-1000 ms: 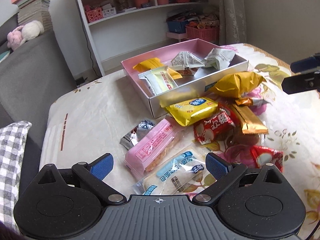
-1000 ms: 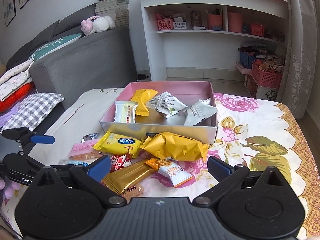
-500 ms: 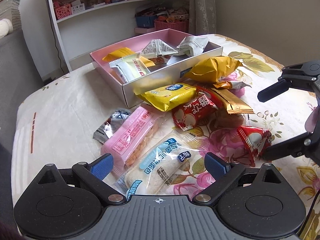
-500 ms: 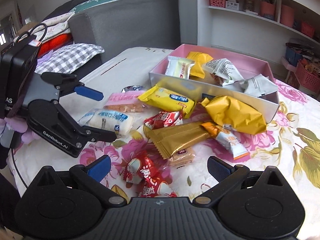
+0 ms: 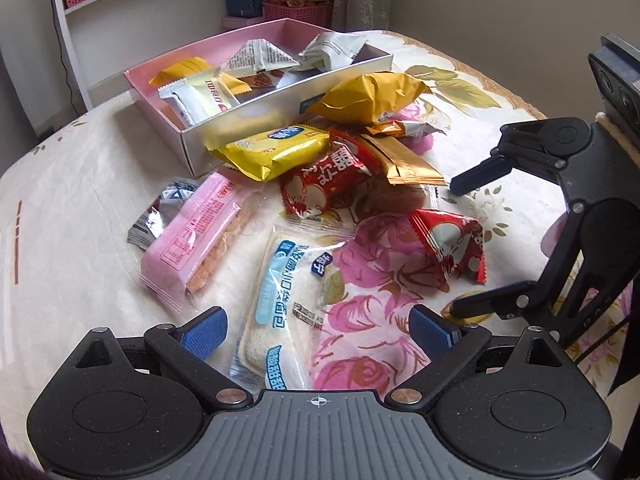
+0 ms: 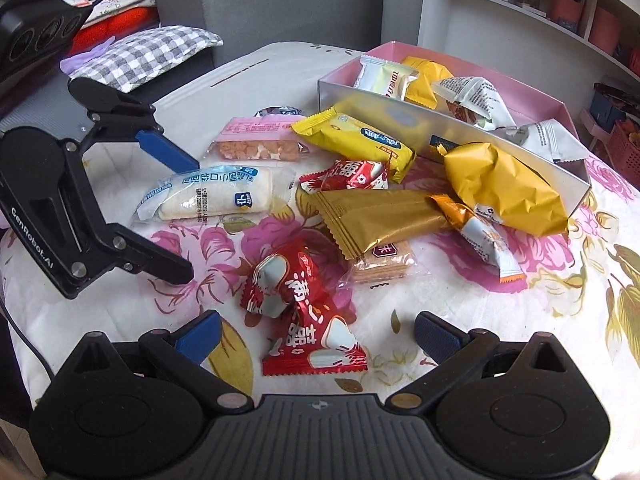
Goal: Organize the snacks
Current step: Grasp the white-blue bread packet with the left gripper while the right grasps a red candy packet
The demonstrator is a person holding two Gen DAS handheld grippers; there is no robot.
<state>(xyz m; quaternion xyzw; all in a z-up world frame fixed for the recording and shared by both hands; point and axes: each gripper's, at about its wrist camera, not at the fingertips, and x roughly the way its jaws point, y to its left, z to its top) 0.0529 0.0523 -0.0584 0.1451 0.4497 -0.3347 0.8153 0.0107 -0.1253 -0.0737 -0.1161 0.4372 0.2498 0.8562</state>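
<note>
Snack packets scattered beside pink box on floral worktop, left gripper and right gripper both wide (nothing held).

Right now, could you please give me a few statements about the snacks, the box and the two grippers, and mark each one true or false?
1. The left gripper is open, with the clear bread packet lying between its fingers. True.
2. The right gripper is shut on the red snack packet. False: it is open, and the packet lies on the tablecloth between its fingers.
3. The pink box holds several packets. True.
4. The big golden-yellow bag lies inside the box. False: it lies outside, against the box's front wall.
5. The pink wafer packet lies outside the box. True.
</note>
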